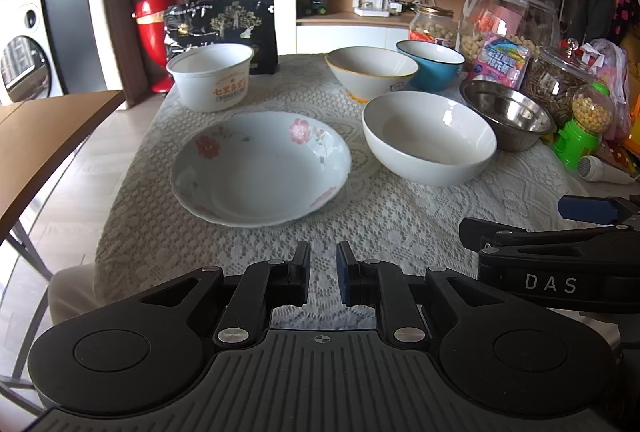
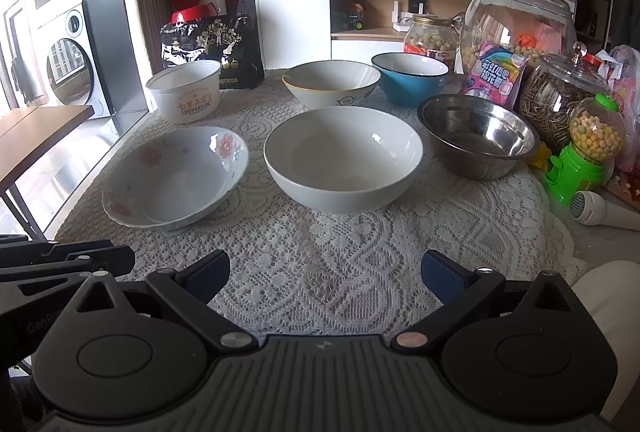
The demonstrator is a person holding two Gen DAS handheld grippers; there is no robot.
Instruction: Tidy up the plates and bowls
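- White china with pink flowers: the shallow flowered dish (image 1: 260, 167) (image 2: 172, 179) sits at the near left of the table, empty, upright.
- Just to its right, close but apart, stands the plain white bowl (image 1: 430, 137) (image 2: 343, 157), also empty and upright.
- A steel bowl (image 1: 506, 113) (image 2: 476, 133) stands further right; from the left wrist view its rim appears to meet the white bowl's, though contact cannot be confirmed.
- In the back row, a white bowl with a yellow rim (image 1: 372, 69) (image 2: 332, 81) stands behind the plain white one, and a blue bowl (image 1: 430, 63) (image 2: 410, 77) sits at its right, close against it.
- A white paper tub with orange print (image 1: 212, 75) (image 2: 185, 91) stands at the back left, behind the flowered dish.
- All of these rest on a lace cloth (image 1: 380, 224) (image 2: 320, 252) that covers the table.
- The left gripper (image 1: 323, 274) hangs over the near edge of the cloth, its fingers drawn nearly together with a narrow gap, holding nothing.
- The right gripper (image 2: 325, 274) hangs beside it, fingers spread wide, holding nothing.
- Behind the bowls, a black snack bag (image 1: 224, 27) (image 2: 212, 47) stands upright at the back left.
- Glass jars (image 1: 510, 15) (image 2: 516, 23) of snacks crowd the right side, with a green candy dispenser (image 1: 584, 123) (image 2: 584, 155) near the steel bowl.
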